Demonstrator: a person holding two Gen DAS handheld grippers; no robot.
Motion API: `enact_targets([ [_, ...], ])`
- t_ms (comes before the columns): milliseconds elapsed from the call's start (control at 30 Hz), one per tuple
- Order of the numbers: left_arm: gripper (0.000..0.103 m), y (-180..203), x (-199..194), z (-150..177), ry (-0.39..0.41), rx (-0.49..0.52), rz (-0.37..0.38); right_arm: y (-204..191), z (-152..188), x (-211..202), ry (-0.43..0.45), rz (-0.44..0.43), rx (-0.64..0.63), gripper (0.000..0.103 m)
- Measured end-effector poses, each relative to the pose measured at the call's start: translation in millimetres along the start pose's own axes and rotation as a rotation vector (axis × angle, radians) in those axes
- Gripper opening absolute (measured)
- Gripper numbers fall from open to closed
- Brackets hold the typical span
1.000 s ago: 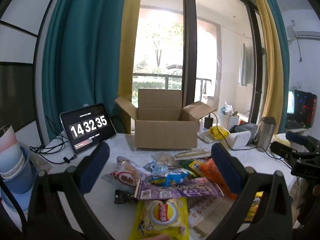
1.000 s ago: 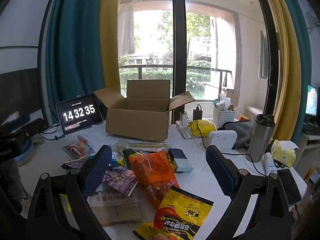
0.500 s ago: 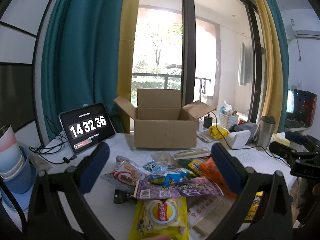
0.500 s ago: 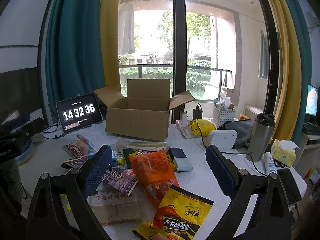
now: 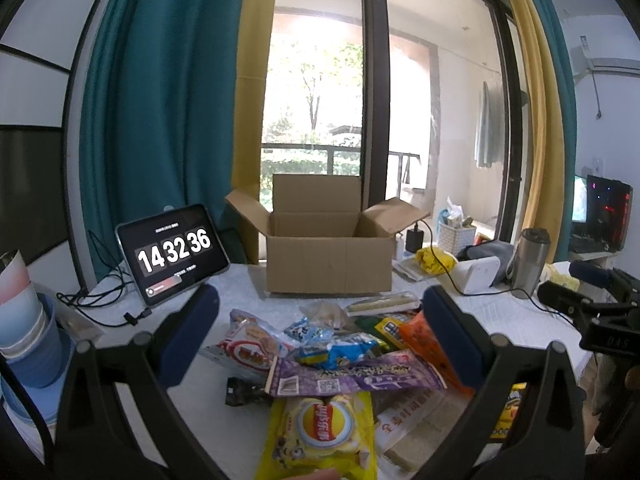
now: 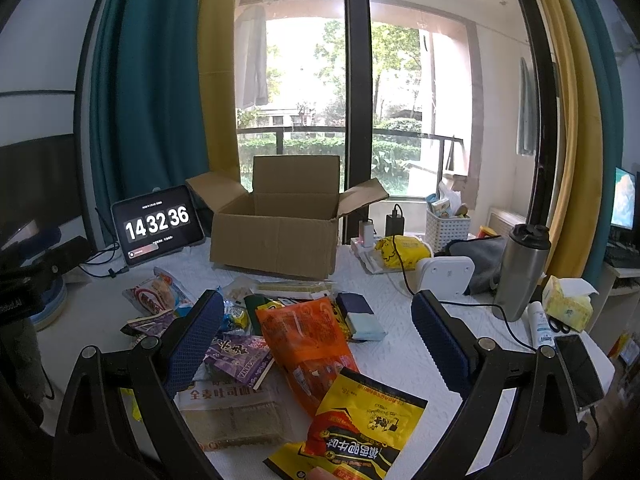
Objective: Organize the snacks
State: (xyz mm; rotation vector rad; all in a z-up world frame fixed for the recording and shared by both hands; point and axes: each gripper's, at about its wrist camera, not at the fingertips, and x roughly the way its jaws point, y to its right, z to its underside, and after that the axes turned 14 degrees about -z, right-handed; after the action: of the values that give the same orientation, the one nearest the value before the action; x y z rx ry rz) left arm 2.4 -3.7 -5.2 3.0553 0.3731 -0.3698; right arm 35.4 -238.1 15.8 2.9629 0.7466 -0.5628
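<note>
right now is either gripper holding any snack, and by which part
Nothing is held. The left gripper and right gripper are both open above the snack pile, fingers clear of every packet.

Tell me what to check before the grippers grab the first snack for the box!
1. Cardboard box flaps open: ok.
2. Room inside the box: cannot tell, its floor is hidden.
3. Left gripper open, holding nothing: ok.
4. Right gripper open, holding nothing: ok.
5. A snack lying loose on top: ok, the orange packet sits on top of the pile.
6. Clear way to the box: ok, only low snacks lie between.
</note>
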Motion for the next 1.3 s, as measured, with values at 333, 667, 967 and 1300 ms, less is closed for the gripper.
enact_targets([
  [333, 0.103, 4.9, 3.8, 1.6, -0.015, 0.038, -0.001, 3.0, 2.3, 3.0, -0.014, 0.002, 0.011, 0.097],
  [667, 0.103, 11.1, 33.5, 29.7, -0.094, 0.045, 0.012, 25.3, 28.8, 27.2, -0.115, 0.017, 0.077, 0.097],
  [967, 0.103, 12.2, 71.8, 71.3, -0.356, 0.057, 0.038, 67.7, 82.2, 52.6, -0.279, 0.078, 0.208, 0.097],
  [1300, 0.102, 32.3, 94.2, 111.2, -0.562, 0.13, 0.088, 102.6, 125.8, 64.9, -0.376, 0.07, 0.409, 0.097],
])
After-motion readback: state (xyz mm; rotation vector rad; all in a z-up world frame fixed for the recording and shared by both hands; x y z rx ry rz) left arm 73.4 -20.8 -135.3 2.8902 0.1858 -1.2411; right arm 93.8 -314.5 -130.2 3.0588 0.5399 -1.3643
